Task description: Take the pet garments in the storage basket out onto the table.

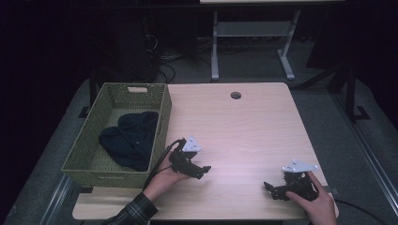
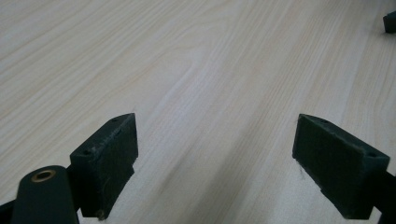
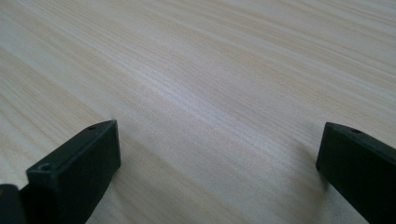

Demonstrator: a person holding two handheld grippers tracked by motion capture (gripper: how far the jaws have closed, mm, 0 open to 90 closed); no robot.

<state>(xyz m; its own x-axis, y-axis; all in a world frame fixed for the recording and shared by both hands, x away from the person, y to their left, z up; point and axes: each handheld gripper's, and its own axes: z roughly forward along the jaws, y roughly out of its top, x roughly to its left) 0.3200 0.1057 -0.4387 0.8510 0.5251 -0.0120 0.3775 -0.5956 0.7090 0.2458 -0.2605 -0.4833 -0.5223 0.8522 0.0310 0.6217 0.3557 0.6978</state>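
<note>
A green woven basket (image 1: 162, 123) sits at the table's (image 1: 244, 126) nine o'clock edge, and a dark blue cloth (image 1: 129, 138) lies bunched inside it, toward its near half. The left gripper (image 1: 202, 170) rests on the wood at about seven o'clock, just beside the basket's near right corner, jaws spread with nothing between them. The right gripper (image 1: 268, 188) lies at five o'clock, well apart from the basket, jaws likewise spread wide over bare wood.
</note>
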